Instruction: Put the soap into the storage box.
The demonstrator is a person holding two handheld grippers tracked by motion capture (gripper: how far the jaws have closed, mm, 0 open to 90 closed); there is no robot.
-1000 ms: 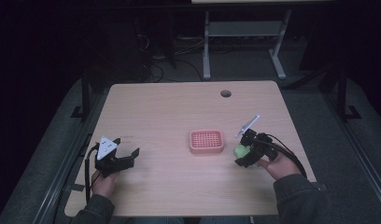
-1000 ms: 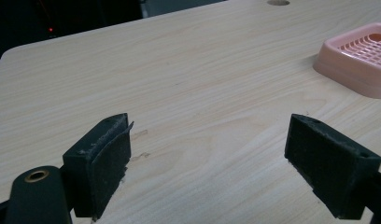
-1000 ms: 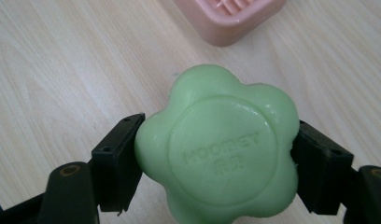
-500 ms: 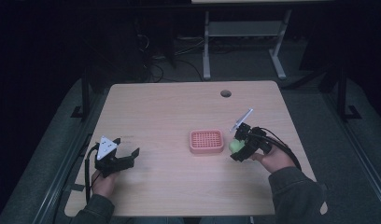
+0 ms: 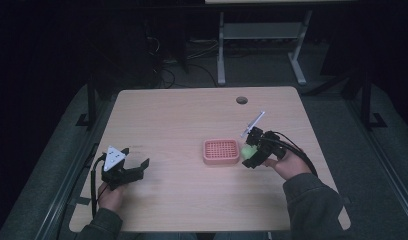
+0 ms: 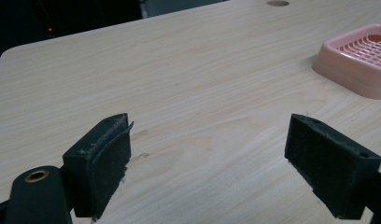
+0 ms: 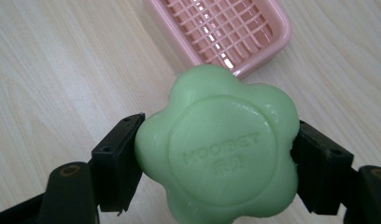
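Note:
A green flower-shaped soap [image 7: 218,147] is clamped between the jaws of my right gripper [image 7: 216,158]. In the high view the soap [image 5: 248,150] and right gripper [image 5: 252,152] hang just right of a pink slotted soap dish [image 5: 221,151] at the table's middle. The dish [image 7: 226,28] lies just beyond the soap in the right gripper view. My left gripper [image 5: 126,172] rests at the table's front left, jaws wide apart over bare wood [image 6: 202,154]. The pink dish [image 6: 356,60] lies off to the right in the left gripper view.
The wooden table [image 5: 182,120] has a round cable hole [image 5: 242,100] near its far edge. Beyond the table stands a metal frame [image 5: 262,45] with cables on a dark floor. A cable [image 5: 292,150] trails from the right gripper over the hand.
The right gripper has carried the green soap left and slightly away from me, closer to the pink dish. The left gripper has stayed put.

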